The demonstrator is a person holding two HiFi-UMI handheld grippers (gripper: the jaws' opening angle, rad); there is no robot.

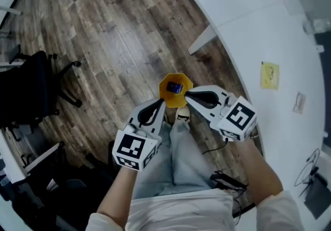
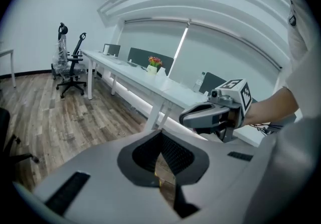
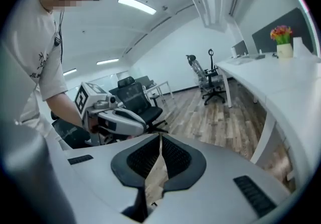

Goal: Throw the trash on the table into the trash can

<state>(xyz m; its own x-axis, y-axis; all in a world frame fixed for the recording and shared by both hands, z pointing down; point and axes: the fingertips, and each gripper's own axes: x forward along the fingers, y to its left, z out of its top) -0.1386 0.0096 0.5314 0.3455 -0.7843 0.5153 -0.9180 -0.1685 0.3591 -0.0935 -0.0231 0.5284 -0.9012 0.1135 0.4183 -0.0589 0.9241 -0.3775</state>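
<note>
- While looking straight down from the head view: left gripper (image 1: 161,102) and right gripper (image 1: 188,95) held side by side over the wood floor (image 1: 119,33), tips angled in toward each other.
- Left gripper: jaws pressed together tip to tip, nothing pinched, just a sliver of floor visible through the slit further back.
- Right gripper: same deal, closed up and empty.
- Yellow trash can (image 1: 175,101) down on the floor, seen right between the two tips and just ahead of the person's shoes (image 1: 182,116).
- Blue bit of trash (image 1: 176,88) sitting inside the can.
- White table (image 1: 269,33) curving along the right side, with a yellow sticky note (image 1: 269,75) and a small pale slip (image 1: 298,102) lying on it, both well apart from the can. Can't tell what the slip is.
- Black office chair (image 1: 28,90) way over on the left.
- Over in the left gripper view: long white desk (image 2: 135,75) in the back with a little pot of flowers (image 2: 154,61) on top.
</note>
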